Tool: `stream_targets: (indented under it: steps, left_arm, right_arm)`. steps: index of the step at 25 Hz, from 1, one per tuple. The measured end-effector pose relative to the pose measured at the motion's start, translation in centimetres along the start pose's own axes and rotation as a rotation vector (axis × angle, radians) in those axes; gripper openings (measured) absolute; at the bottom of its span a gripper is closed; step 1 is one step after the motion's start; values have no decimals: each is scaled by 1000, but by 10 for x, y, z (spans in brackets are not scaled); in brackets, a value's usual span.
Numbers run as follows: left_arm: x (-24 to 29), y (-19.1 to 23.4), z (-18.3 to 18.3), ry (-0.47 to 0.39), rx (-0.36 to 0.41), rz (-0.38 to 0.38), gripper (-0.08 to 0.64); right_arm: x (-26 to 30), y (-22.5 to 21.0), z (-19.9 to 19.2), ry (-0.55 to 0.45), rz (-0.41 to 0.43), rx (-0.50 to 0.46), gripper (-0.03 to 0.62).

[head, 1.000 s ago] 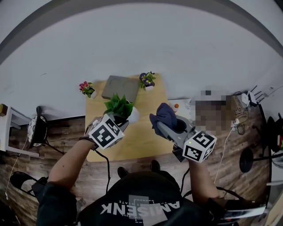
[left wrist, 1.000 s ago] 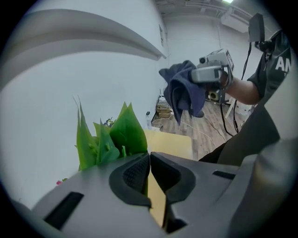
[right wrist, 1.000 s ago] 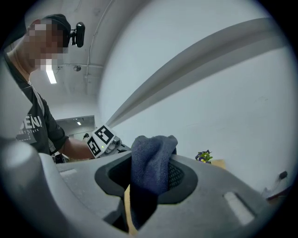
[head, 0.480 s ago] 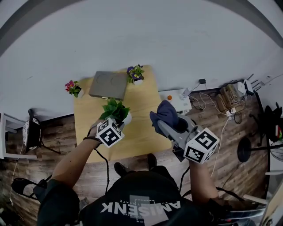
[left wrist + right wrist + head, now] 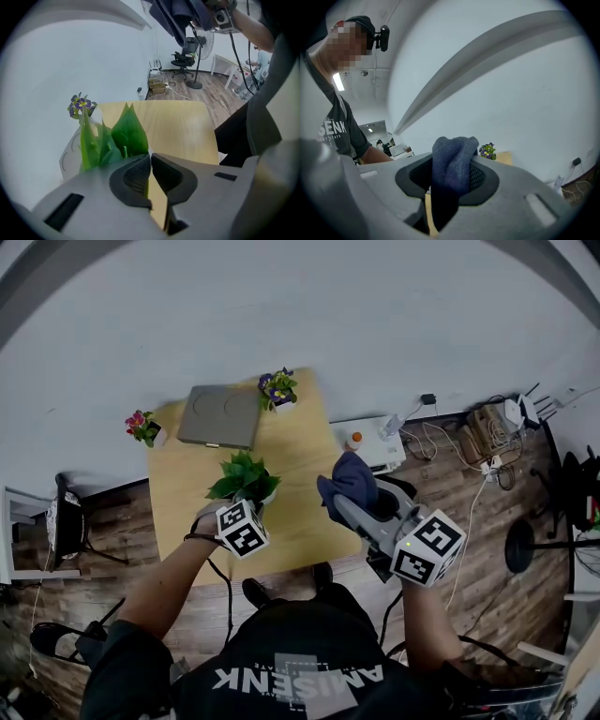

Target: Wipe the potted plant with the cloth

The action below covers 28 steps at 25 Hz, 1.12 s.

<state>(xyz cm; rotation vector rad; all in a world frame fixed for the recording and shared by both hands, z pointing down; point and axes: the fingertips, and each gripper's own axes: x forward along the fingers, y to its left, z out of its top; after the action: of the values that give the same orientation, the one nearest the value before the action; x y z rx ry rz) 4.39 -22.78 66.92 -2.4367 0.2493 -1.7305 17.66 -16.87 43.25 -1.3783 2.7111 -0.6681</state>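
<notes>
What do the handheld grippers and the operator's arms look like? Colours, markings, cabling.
The left gripper and right gripper are grey moulded shells with black ribbed pads on the jaws. Each carries a white cube with black square markers. A black cable trails from the left one. Dark short sleeves. The left jaws have just been opening, a green leaf between them.

Light wooden table point(image 5: 305, 493) is standing on a plank floor point(image 5: 117, 531), with its far edge toward the white wall point(image 5: 375, 324). Four items are sitting on the top.

- A flat grey square panel point(image 5: 220, 415) is lying at the far edge, left of centre.
- A small purple-flowered pot point(image 5: 277, 390) is standing just beside the panel's right corner.
- A small pink-flowered pot point(image 5: 142, 426) is standing at the far left corner, apart from the panel.
- A leafy green potted plant point(image 5: 242, 476) in a white pot is standing near mid-table, toward the left side.
</notes>
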Motion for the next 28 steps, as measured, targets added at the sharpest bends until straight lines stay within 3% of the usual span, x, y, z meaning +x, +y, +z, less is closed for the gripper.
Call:
stream_targets:
  steps: [4,13,16,22,28]
  left_arm:
    - [5,-8,0,27,78,-6,15]
    - [13,-15,1,38,151,38,19]
    - [12,-15,1,35,125,19,26]
    - [8,-19,-1,-8,104,-29,117]
    - [-7,-18,1,-65,59,-13,147]
  right_arm:
    - [0,-3,-2,-1,-1,9,126]
    - [-2,0,-10,2,4,33,126]
    - [-4,4,-14,-1,8,42,127]
    - [-7,8,-17,-5,14,42,126]
    - [-12,10,-12,-22,16,31,126]
